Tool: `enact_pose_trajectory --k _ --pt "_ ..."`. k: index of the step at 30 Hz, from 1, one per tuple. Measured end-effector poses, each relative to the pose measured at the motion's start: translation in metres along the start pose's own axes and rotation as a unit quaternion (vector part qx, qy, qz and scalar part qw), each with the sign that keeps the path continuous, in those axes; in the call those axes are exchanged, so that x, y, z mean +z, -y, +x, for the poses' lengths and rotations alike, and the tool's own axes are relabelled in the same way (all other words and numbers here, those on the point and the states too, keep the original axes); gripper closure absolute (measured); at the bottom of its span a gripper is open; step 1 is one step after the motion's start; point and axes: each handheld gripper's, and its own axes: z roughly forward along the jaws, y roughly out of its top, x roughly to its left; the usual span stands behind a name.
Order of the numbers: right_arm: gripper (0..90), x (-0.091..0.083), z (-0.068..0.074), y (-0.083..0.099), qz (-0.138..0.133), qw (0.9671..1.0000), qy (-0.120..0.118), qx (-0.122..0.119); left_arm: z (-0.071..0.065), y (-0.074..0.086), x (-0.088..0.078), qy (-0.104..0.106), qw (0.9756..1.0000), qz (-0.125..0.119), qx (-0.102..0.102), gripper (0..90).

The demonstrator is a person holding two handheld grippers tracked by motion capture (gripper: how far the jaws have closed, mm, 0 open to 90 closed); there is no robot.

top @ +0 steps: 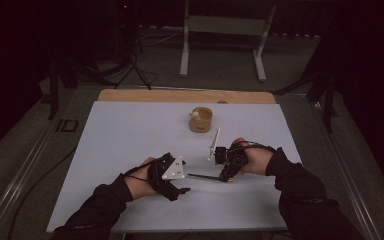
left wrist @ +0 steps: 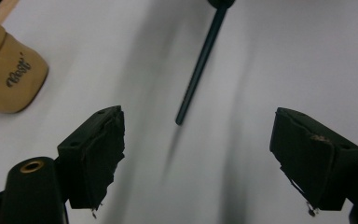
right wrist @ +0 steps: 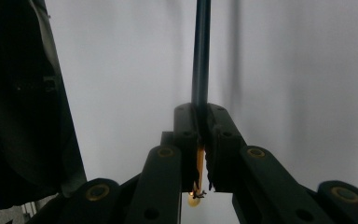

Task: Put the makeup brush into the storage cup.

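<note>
We note a white table (top: 130, 150) with a strip of wooden edge along its far side, lit against a dark room. On it, toward the far middle, stands a small tan cup (top: 200, 120) with dark script on its side; in the left gripper view the same cup (left wrist: 7, 77) sits at the upper left, well apart from the jaws. Both forearms come in from the near edge in dark sleeves. The left gripper (top: 179, 190) lies low over the near-left part of the table, a grey three-cornered plate on top, and it points toward the other hand. We see in its own view that the left gripper (left wrist: 198, 154) is released: the two black jaws stand wide apart, bare table between them, nothing touching the pads. The right gripper (top: 228, 176) sits just right of centre, with a thin white rod rising from it toward the cup. We read it as clenched: in its own view the right gripper (right wrist: 201, 140) has its jaws pressed together on a thin dark stick (right wrist: 201, 51), whose yellowish end pokes out behind the pads. From above the stick (top: 202, 176) runs level from the right jaws toward the left gripper; its free tip (left wrist: 200, 65) lies ahead of the open left jaws, apart from them.
</note>
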Motion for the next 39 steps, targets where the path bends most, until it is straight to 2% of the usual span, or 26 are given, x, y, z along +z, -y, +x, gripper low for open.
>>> enact_pose_trajectory --k 3,5,6,7,8,9,10,12,13,17,20,24,27,39 --pt "83.8 0.000 0.000 -0.001 0.001 1.0000 -0.002 0.001 -0.001 -0.004 0.006 -0.008 0.9997 0.011 0.018 22.5" --pt "83.8 0.000 0.001 -0.002 0.000 1.0000 -0.005 0.000 -0.001 -0.006 0.009 -0.013 0.9993 0.016 0.030 29.9" --pt "83.8 0.000 0.001 -0.002 0.000 1.0000 -0.005 0.000 -0.001 -0.007 0.010 -0.011 0.9989 0.015 0.044 29.9" --pt "83.7 0.000 0.001 -0.002 0.001 1.0000 -0.003 0.000 -0.001 -0.007 0.012 -0.008 0.9986 0.015 0.051 34.7" --pt "83.7 0.000 0.001 -0.002 0.001 1.0000 -0.003 0.000 -0.001 -0.007 0.012 -0.008 0.9986 0.015 0.051 38.7" --pt "83.8 0.000 0.001 -0.003 0.002 1.0000 -0.005 0.001 0.000 -0.009 0.016 -0.007 0.9974 0.018 0.069 38.7" --pt "83.8 0.000 0.002 -0.005 0.001 1.0000 -0.006 -0.002 0.000 -0.009 0.018 -0.010 0.9970 0.020 0.074 46.2" --pt "83.8 -0.001 0.003 -0.007 0.003 1.0000 -0.006 -0.005 -0.001 -0.012 0.022 -0.009 0.9961 0.023 0.084 49.4" --pt "83.7 -0.001 0.003 -0.008 0.003 1.0000 -0.008 -0.005 -0.002 -0.014 0.024 -0.014 0.9953 0.028 0.091 51.3" --pt "83.8 -0.001 0.002 -0.010 0.006 0.9999 -0.009 -0.003 -0.005 -0.018 0.029 -0.011 0.9926 0.039 0.115 61.3" --pt "83.8 -0.001 0.002 -0.010 0.006 0.9999 -0.008 -0.003 -0.007 -0.020 0.031 -0.011 0.9879 0.061 0.142 69.2" --pt "83.7 -0.001 0.002 -0.009 0.013 0.9999 -0.011 0.000 -0.007 -0.021 0.033 -0.005 0.9873 0.065 0.145 76.9" --pt "83.8 0.001 0.002 -0.010 0.017 0.9998 -0.012 0.001 -0.006 -0.022 0.033 0.001 0.9882 0.066 0.138 78.5" --pt "83.7 0.000 0.002 -0.013 0.013 0.9998 -0.017 0.001 -0.003 -0.020 0.035 0.009 0.9876 0.078 0.136 85.6"
